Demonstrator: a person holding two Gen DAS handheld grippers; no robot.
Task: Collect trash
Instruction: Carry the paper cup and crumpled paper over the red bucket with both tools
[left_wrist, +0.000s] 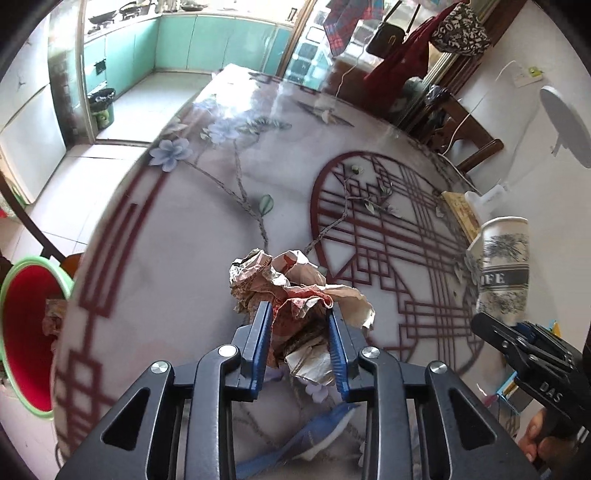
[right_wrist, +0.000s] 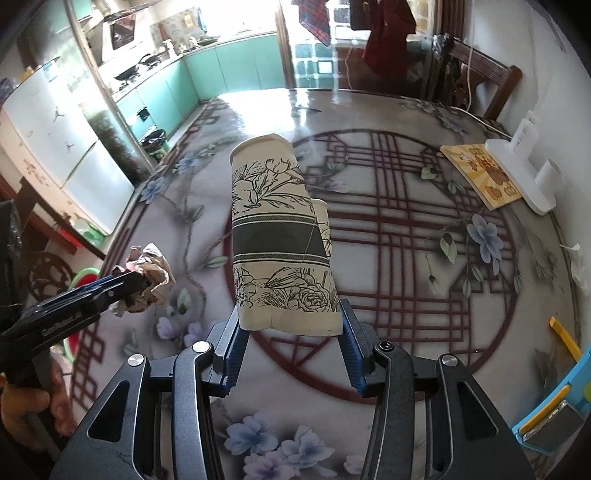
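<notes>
From the left wrist view, the left hand-held gripper (left_wrist: 300, 332) is clamped on a crumpled paper wad (left_wrist: 295, 291) held clear above the flowered tabletop (left_wrist: 192, 229), with the red bin (left_wrist: 27, 332) open-mouthed just past the tabletop's left edge. From the right wrist view, the right hand-held gripper (right_wrist: 291, 350) is closed on the base of a printed paper cup (right_wrist: 277, 240), a second cup apparently nested inside, also lifted off the tabletop. Both pieces look picked up, so the step in hand is carrying; next, each load should swing left over the bin before the jaws part.
</notes>
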